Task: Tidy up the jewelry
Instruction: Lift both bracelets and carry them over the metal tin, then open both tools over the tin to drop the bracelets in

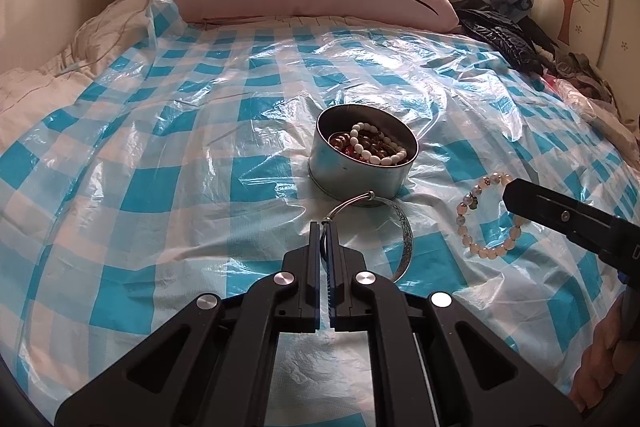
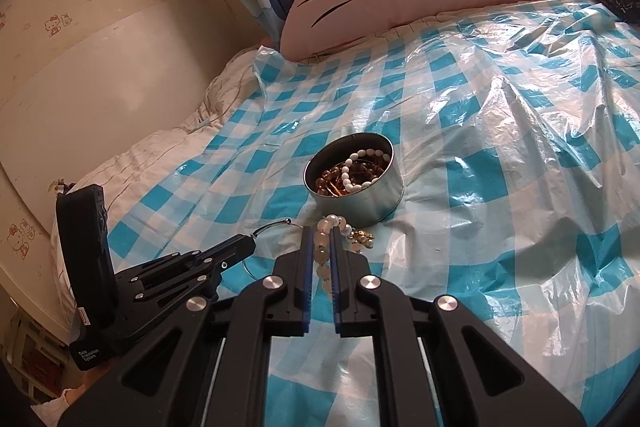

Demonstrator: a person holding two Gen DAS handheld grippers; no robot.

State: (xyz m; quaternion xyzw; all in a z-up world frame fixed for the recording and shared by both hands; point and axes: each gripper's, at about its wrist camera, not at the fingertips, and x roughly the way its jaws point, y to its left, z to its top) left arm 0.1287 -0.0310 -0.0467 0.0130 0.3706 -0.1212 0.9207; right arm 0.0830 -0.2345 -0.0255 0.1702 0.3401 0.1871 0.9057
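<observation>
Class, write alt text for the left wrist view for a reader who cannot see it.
The left hand-held gripper is shut on a silver bangle just in front of a round tin of beaded jewelry, on a blue checked plastic sheet covering a bed.

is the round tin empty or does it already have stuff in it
Partly filled. The open tin holds a white bead bracelet over brown beads; no lid on it.

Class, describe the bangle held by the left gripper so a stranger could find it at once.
On the blue-checked plastic sheet sits a round metal tin of beads. Just in front, the left gripper pinches a silver bangle. Unlike the pale beaded bracelet nearby, it is one smooth engraved metal band.
</observation>
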